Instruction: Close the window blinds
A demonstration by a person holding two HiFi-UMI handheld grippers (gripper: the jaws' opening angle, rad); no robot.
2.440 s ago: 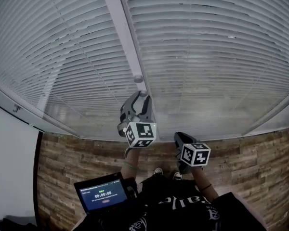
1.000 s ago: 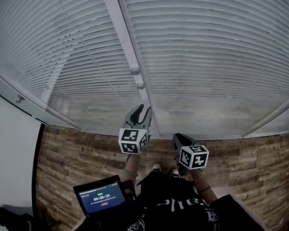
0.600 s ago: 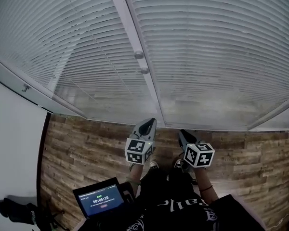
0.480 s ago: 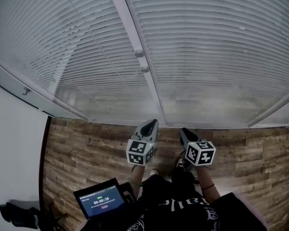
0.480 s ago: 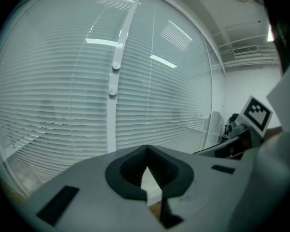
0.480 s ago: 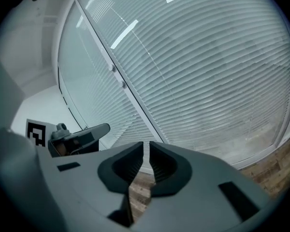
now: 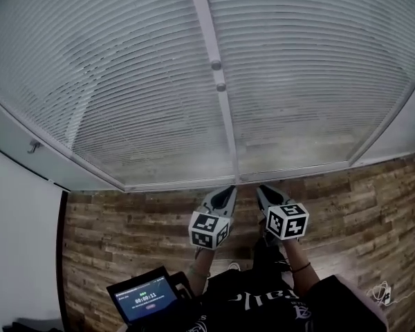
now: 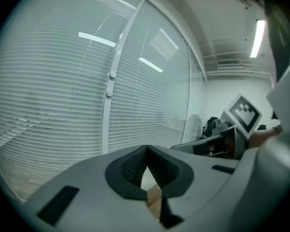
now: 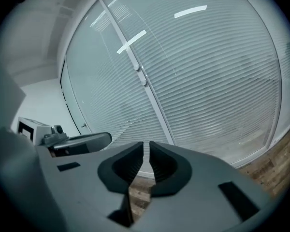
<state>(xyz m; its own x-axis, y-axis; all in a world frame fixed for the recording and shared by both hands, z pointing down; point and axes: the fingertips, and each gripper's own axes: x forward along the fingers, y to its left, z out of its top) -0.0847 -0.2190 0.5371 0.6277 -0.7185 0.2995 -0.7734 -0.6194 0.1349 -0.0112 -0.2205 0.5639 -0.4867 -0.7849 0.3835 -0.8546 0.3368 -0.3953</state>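
We are holding the left claw [image 8: 146, 151] with its jaws pressed fully together and nothing between them. The right claw [image 9: 146, 146] is showing jaws drawn almost together, with only a thin slit between them, and it is empty too. Both claws are hanging low, side by side but apart, pointing toward the foot of the window and touching nothing. Beyond them the blinds [image 7: 124, 81] are filling two large panes, with the slats running level and a white upright post [image 7: 228, 137] dividing them. Two small round knobs [image 7: 216, 65] are sitting on that post, one just above the other, well above the claws. We are guessing that these knobs work the slats, though we cannot tell for certain. With jaws this tight, a claw reaching up is likely to bump a knob rather than close around it, or to slip off its rounded face. Taking the wrong knob, or pushing it the wrong way, could be opening the slats instead. A claw drifting off the post could be knocking the glass. Below, the wooden floor [image 7: 111, 220] is showing.
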